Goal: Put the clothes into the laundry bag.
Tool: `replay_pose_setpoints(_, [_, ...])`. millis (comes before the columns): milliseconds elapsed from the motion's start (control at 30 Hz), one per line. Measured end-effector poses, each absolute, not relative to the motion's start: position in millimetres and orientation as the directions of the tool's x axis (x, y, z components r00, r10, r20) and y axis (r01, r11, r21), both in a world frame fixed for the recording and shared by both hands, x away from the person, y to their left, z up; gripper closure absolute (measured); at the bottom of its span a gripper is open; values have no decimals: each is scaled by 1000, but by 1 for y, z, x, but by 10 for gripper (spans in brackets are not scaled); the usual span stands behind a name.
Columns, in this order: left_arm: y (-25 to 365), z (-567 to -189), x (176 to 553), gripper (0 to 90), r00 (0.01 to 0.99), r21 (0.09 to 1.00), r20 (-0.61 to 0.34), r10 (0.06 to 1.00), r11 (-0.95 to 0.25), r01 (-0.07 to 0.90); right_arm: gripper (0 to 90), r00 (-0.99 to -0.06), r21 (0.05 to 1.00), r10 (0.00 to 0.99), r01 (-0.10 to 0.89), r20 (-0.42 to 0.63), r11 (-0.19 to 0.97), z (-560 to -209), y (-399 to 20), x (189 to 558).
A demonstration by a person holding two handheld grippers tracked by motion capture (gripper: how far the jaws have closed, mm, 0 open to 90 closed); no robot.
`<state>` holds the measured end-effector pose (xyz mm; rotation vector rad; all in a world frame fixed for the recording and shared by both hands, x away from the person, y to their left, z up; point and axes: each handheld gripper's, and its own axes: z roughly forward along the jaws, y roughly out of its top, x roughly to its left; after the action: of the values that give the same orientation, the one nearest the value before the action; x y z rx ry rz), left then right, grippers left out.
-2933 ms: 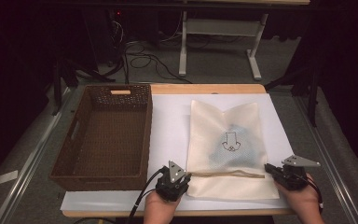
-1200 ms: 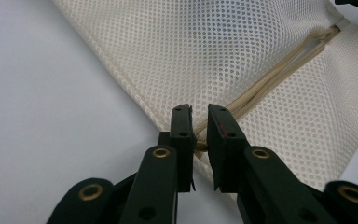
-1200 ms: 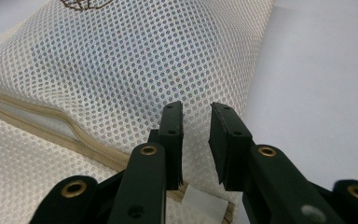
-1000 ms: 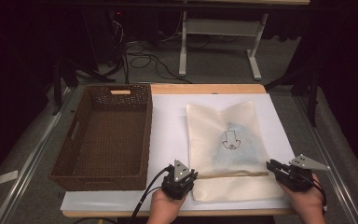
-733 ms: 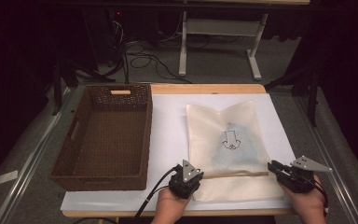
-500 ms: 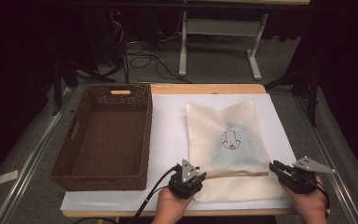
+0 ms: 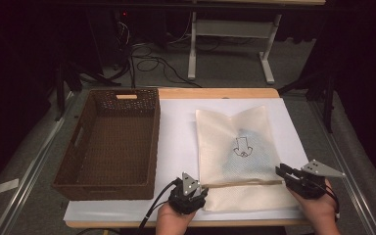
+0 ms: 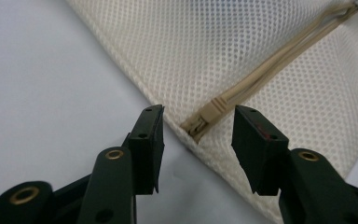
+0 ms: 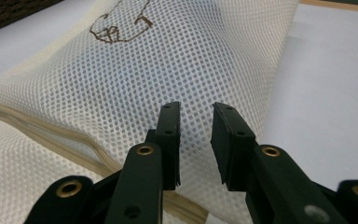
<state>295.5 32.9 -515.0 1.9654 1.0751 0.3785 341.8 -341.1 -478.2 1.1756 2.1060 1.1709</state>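
At the near edge of the table, the left gripper (image 7: 190,192) rests at the near left corner of the mesh bag (image 7: 240,152), and its jaws have just been opening: in the left gripper view they stand apart with a clear gap, and the zipper pull (image 8: 204,119) lies on the bag's edge between them, touched by neither pad. The right gripper (image 7: 285,172) holds at the near right edge of the same bag; in the right gripper view its jaws stand narrow with a small gap over the raised mesh, and it is not possible to say if a fold of fabric is pinched between them. The bag lies flat on the white sheet (image 7: 178,132), with the zipper line (image 7: 245,183) running across its near part between the two grippers. The first risk is at the left side: the pull is small and lies flat against the seam, so if the jaws close a little off its line, they probably catch only mesh or slide past it. A second risk is the right side: if that grip is loose, the bag can follow any drag on the zipper and wrinkle instead of opening. Farther away, a dark item (image 7: 247,139) shows faintly through the mesh under the printed arrow (image 7: 241,146), and it can shift if the bag is pulled. The wicker basket (image 7: 111,142) stands well apart at the left, so it seems not in danger.
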Motion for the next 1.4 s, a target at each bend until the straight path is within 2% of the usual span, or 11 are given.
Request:
replay_pose_setpoints(300, [25, -526, 287, 554, 573, 777, -102, 813, -295, 556, 732, -576, 854, 817, 434, 17, 288, -475, -326, 348])
replay_pose_setpoints(667, [22, -527, 286, 857, 549, 776, -152, 822, -245, 581, 725, -642, 863, 767, 396, 14, 315, -469, -299, 336])
replay_pose_setpoints(700, [21, -526, 285, 865, 555, 782, -123, 823, -264, 565, 725, -649, 863, 761, 392, 14, 318, -468, -297, 336])
replay_pose_setpoints(967, [20, -520, 283, 870, 562, 808, -127, 817, -244, 537, 723, -725, 860, 689, 355, 5, 367, -467, -263, 324])
replay_pose_setpoints(1400, [18, -510, 280, 869, 577, 843, -117, 808, -226, 487, 724, -781, 849, 624, 341, 17, 404, -472, -224, 319])
